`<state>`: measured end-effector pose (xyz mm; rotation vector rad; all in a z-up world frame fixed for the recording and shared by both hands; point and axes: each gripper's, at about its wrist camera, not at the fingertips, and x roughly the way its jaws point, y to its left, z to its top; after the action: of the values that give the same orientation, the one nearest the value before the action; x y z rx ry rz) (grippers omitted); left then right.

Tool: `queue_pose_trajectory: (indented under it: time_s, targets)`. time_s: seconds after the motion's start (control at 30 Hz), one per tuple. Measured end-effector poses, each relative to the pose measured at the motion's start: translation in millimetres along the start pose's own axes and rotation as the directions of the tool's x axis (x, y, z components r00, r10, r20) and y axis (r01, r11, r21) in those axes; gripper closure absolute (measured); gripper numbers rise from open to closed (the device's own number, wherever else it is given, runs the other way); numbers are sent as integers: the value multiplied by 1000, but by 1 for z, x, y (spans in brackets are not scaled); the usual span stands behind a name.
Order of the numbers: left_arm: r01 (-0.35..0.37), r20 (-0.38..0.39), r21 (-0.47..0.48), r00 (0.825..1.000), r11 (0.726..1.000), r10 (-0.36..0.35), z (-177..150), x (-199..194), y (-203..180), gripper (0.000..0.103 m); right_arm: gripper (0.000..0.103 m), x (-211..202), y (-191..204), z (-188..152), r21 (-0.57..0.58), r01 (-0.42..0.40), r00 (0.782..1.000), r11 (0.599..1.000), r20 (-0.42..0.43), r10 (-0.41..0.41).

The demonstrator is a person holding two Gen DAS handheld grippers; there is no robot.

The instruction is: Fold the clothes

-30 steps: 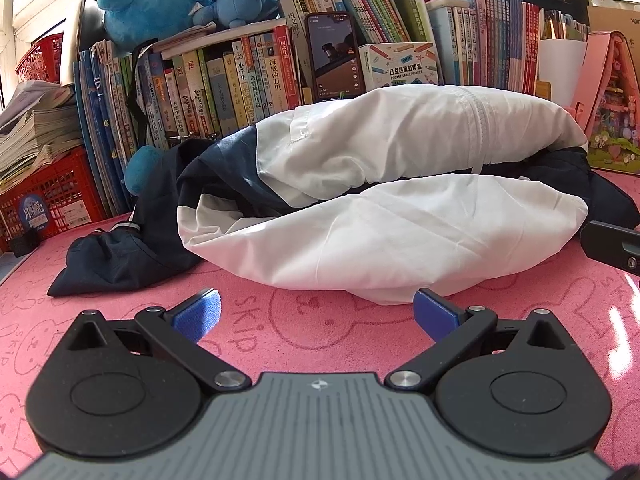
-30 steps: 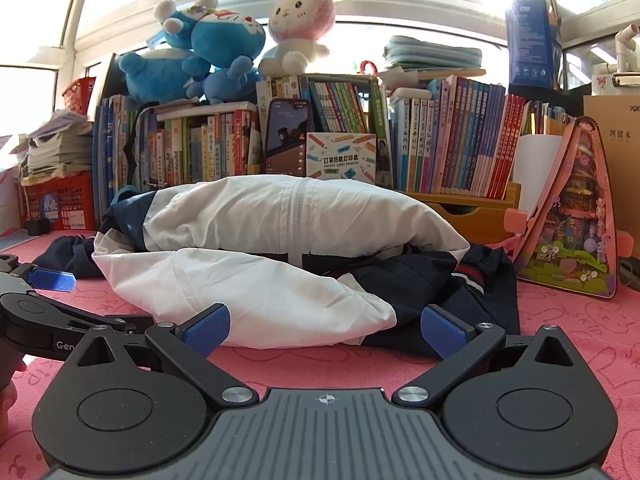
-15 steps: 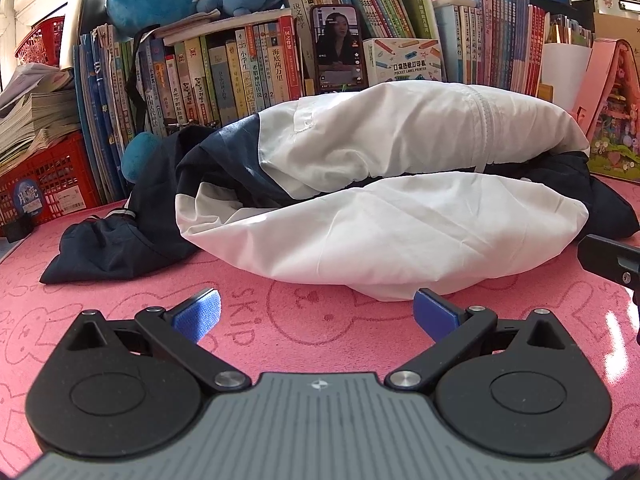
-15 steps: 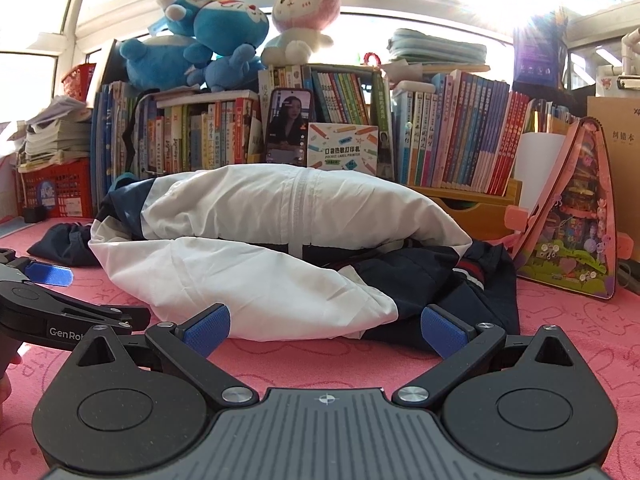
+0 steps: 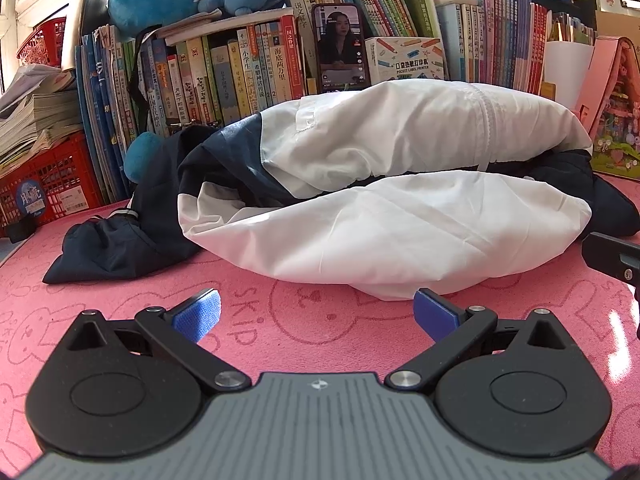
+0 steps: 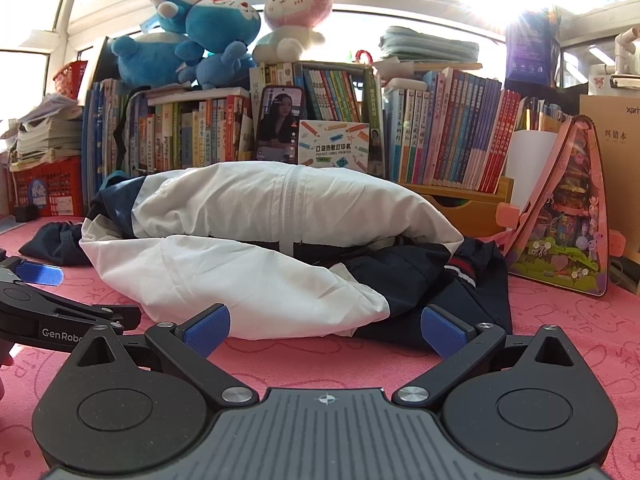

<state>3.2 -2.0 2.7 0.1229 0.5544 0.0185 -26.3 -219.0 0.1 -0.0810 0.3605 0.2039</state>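
Left wrist view: the left claw (image 5: 316, 314) is spread wide and empty above the pink rabbit-print counter mat (image 5: 120, 300). The puffy white and navy jacket (image 5: 400, 220) lies heaped just ahead, a navy sleeve (image 5: 100, 248) trailing left. Any grasp should pinch 1 layer at a hem.

Right wrist view: the right claw (image 6: 324, 326) also gapes empty, near the jacket's navy hem (image 6: 460, 292). Whether this heap is loosely folded or awaiting folding is unclear.
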Motion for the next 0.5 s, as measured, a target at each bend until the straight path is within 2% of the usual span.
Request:
queue_pose_trajectory:
  time_s: [0.37,0.5]
  targets:
    - [2,-2,-8,1000,1000,-2,0,0,2,0,0,-1,4,0,-15,-7,1000,1000,-3,7]
    - [4,-2,-11,1000,1000,-4,0,0,2,0,0,9,-6,3,44,-94,995,995,-34,95]
